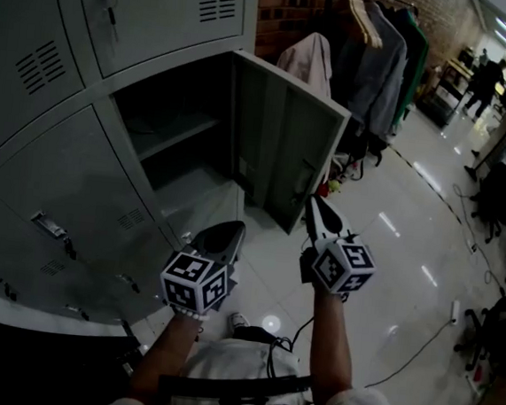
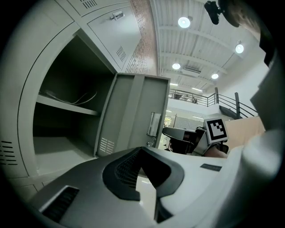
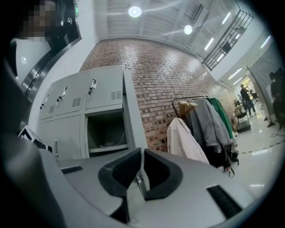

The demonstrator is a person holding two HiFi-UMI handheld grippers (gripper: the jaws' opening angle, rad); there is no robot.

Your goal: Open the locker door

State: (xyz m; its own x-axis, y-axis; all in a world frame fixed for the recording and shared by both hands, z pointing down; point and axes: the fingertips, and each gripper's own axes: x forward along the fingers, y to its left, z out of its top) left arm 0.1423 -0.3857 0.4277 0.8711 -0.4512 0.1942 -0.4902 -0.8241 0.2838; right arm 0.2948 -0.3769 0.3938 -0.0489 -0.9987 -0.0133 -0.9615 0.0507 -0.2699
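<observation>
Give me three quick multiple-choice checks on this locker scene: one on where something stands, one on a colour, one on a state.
1. Where does the clothes rack stand?
A. inside the open compartment
B. against the brick wall, beside the lockers
C. on top of the lockers

2. What colour is the locker door?
A. grey
B. red
C. yellow

3. What state is the locker door in?
A. shut and latched
B. swung open
C. taken off and lying on the floor

Answers:
1. B: the rack of hanging coats stands along the brick wall, just past the last locker.
2. A: the door has the same pale grey as the other locker fronts.
3. B: the door stands out from its frame, and the shelf inside is in plain sight.
</observation>
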